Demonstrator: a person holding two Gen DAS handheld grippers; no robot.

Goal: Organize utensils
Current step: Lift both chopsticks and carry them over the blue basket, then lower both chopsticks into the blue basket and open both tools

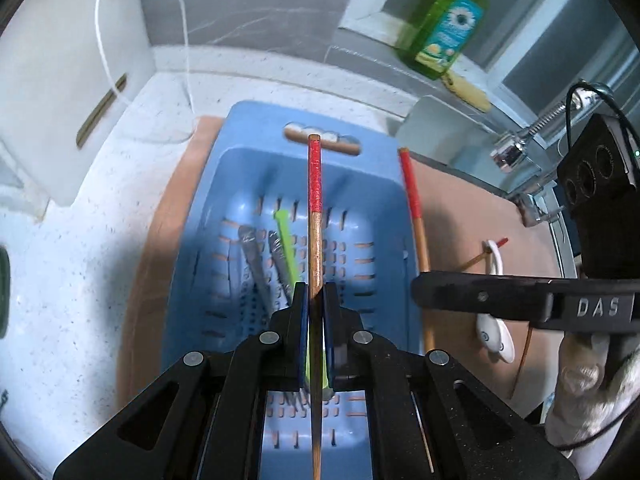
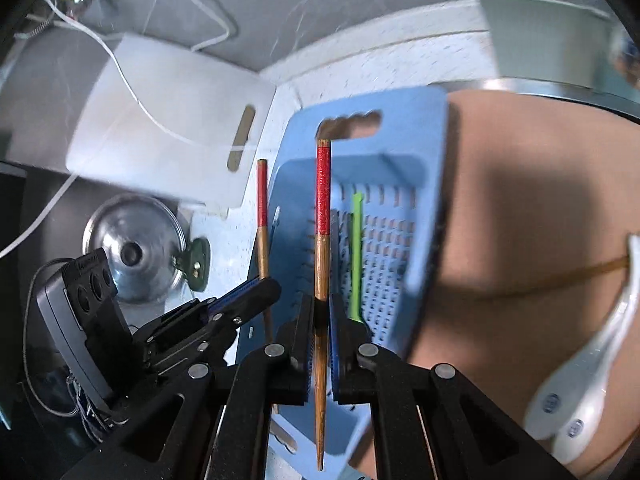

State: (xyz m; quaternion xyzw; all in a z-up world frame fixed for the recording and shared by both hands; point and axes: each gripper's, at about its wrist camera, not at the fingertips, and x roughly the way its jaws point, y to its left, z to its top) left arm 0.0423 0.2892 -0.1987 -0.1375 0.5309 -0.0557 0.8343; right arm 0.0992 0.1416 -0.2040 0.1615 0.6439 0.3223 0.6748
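Pinching a red-wrapped chopstick (image 1: 315, 216), the left tongs (image 1: 316, 300) hang over the blue basket (image 1: 224, 200), where a green utensil (image 1: 286, 240) lies. From the right wrist, the right tongs (image 2: 322, 312) clamp a matching chopstick (image 2: 322, 216) above that basket (image 2: 416, 184).

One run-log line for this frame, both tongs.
left tongs: shut on chopstick | right tongs: shut on chopstick | both over blue basket | spoons on mat

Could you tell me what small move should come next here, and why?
Probably lower both chopsticks into the blue basket and release. The left gripper and right gripper each clamp one chopstick above it, and utensils already lie inside.
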